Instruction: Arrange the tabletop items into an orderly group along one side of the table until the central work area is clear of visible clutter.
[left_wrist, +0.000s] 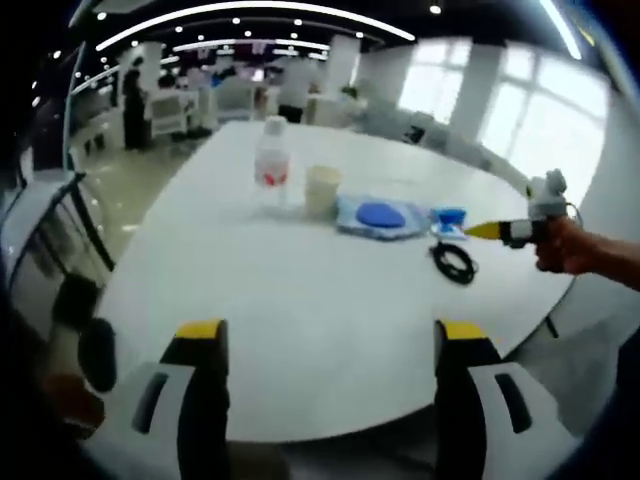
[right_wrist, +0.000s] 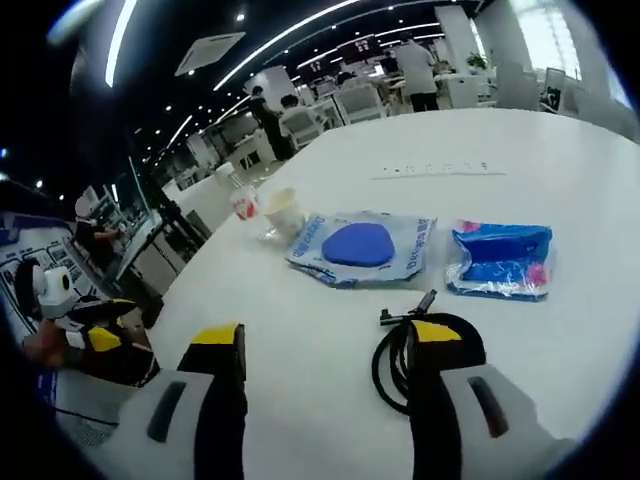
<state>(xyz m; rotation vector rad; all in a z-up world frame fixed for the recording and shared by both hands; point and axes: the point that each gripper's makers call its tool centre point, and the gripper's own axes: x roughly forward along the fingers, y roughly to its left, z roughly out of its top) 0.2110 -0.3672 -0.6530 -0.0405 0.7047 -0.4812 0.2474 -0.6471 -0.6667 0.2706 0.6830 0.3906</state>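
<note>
White tabletop (right_wrist: 520, 140) carries a row: plastic bottle (left_wrist: 271, 160), cup (left_wrist: 322, 189), blue-printed pouch (right_wrist: 362, 246) and small blue packet (right_wrist: 500, 259). Right tongs (right_wrist: 326, 345) gape over a coiled black cable (right_wrist: 392, 362); left tongs (left_wrist: 327, 330) hang open, apart.

Coiled cable (right_wrist: 405, 355) against right fingers (right_wrist: 440, 385).

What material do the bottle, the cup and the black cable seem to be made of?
The bottle looks like clear plastic, since the table shows through it under a white cap. The cup appears to be matte cream paper or plastic; I cannot tell which. The black cable seems rubber-coated, because it lies in a soft coil.
</note>
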